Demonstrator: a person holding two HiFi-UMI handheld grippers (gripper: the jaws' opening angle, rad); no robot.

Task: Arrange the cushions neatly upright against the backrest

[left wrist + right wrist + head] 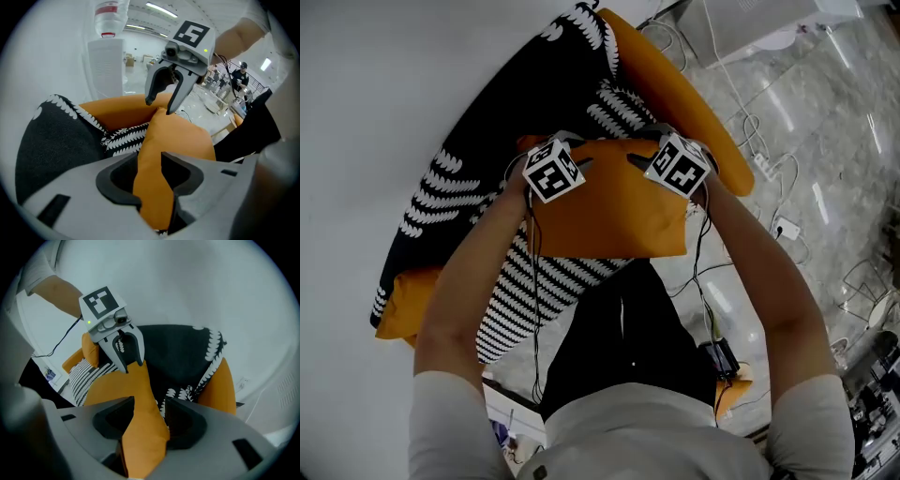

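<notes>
A plain orange cushion [619,211] is held out flat over the orange armchair [694,103]. My left gripper [558,159] is at its far left corner and my right gripper [661,155] at its far right corner. In the left gripper view the cushion's edge [154,187] lies between the parted jaws of the left gripper [149,159]. The right gripper [161,105] stands opposite. In the right gripper view the cushion [140,427] sits loosely inside the right gripper [150,401], with a gap beside it. A black cushion with white leaf print [516,103] leans on the backrest. A striped cushion [525,291] lies below.
A white wall [366,112] stands behind the chair. Cables and a power strip [764,169] trail over the glossy floor to the right. A water dispenser [107,61] stands in the background, and a person [241,72] is far off in the room.
</notes>
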